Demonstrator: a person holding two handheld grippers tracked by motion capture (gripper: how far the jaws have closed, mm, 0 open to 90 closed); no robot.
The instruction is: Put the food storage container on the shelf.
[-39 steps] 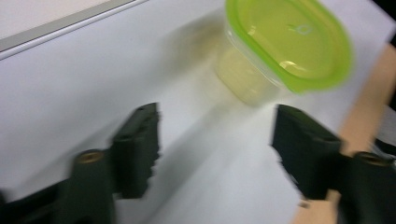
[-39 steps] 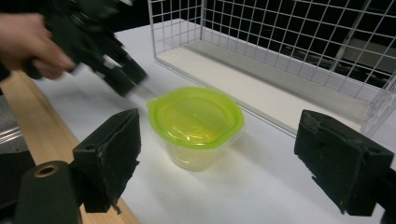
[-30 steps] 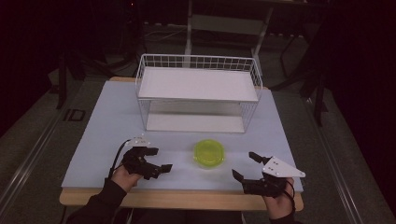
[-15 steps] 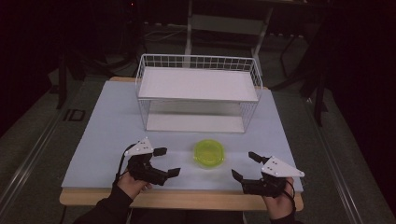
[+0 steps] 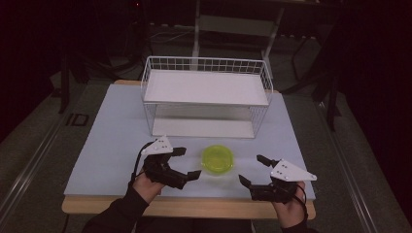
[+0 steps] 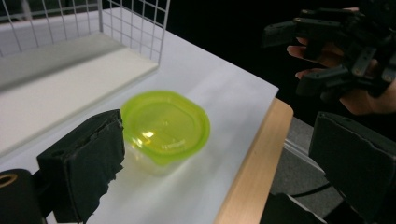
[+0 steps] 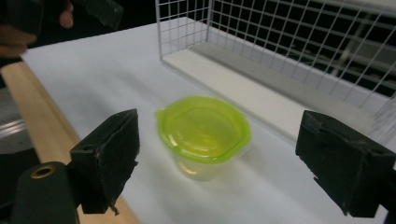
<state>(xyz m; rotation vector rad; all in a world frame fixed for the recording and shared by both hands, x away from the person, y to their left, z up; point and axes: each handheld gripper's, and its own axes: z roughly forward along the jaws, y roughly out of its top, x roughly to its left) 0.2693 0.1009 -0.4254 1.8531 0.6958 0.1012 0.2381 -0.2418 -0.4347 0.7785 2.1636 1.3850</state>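
Observation:
A small clear tub with a yellow-green lid (image 5: 217,159) stands on the white tabletop (image 5: 111,136), near its front edge. My left gripper (image 5: 189,162) is open just left of the tub, its jaws pointing right toward it. In the left gripper view the tub (image 6: 163,123) sits ahead between the wide-apart black pads (image 6: 84,158), untouched. My right gripper (image 5: 250,169) is open to the right of the tub, jaws pointing left. In the right gripper view the tub (image 7: 203,128) lies ahead between its pads (image 7: 109,149), with a gap on each side.
A white wire rack (image 5: 204,64) with a shelf on top stands behind the tub, mid-table; its mesh is close by in both gripper views (image 6: 135,23) (image 7: 280,42). The wooden table edge (image 5: 194,208) runs just below both hands. Open tabletop lies at left.
My left gripper has moved right, closer to the tub, and stays open. The right gripper and the tub have not moved.

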